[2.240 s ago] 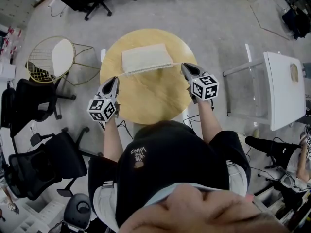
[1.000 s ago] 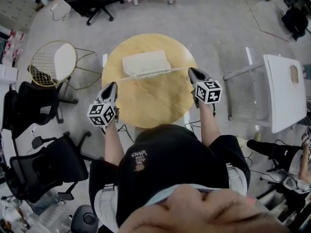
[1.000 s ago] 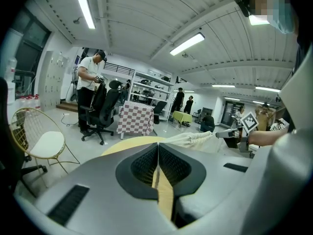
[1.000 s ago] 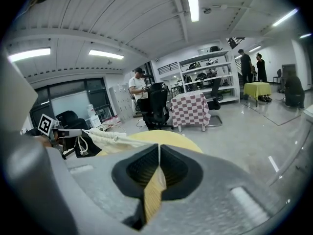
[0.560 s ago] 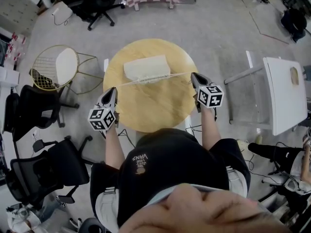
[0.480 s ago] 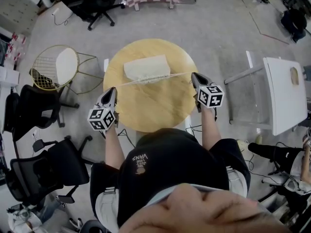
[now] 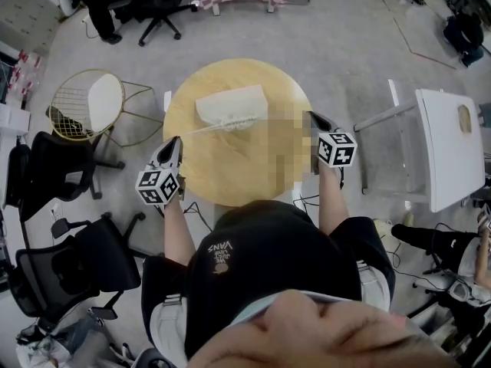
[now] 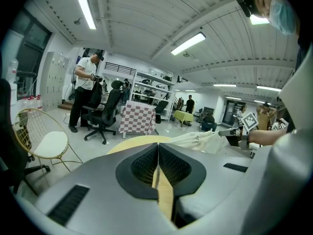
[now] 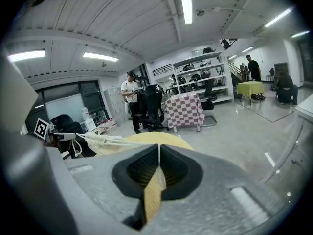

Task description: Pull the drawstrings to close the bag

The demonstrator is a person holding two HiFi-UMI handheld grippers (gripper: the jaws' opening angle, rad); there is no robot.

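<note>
Two grippers are pulling here: the left gripper [image 7: 175,141] and the right gripper [image 7: 312,116] each have their fingers pinched fully together on an end of the drawstrings [image 7: 201,129]. The cords run taut to the cream bag [image 7: 230,104], which lies on the round wooden counter [image 7: 222,175] between them, its mouth bunched.

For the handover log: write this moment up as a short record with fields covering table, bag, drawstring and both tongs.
Table: round, wooden
Bag: cream cloth bag lying on the table, its near edge gathered
Drawstring: the drawstring runs taut from the bag's gathered edge to the left tongs
Left tongs: left tongs shut on the drawstring
Right tongs: right tongs shut on the drawstring at the bag's other side
Closure: mouth puckered; fully shut or not, cannot tell
</note>
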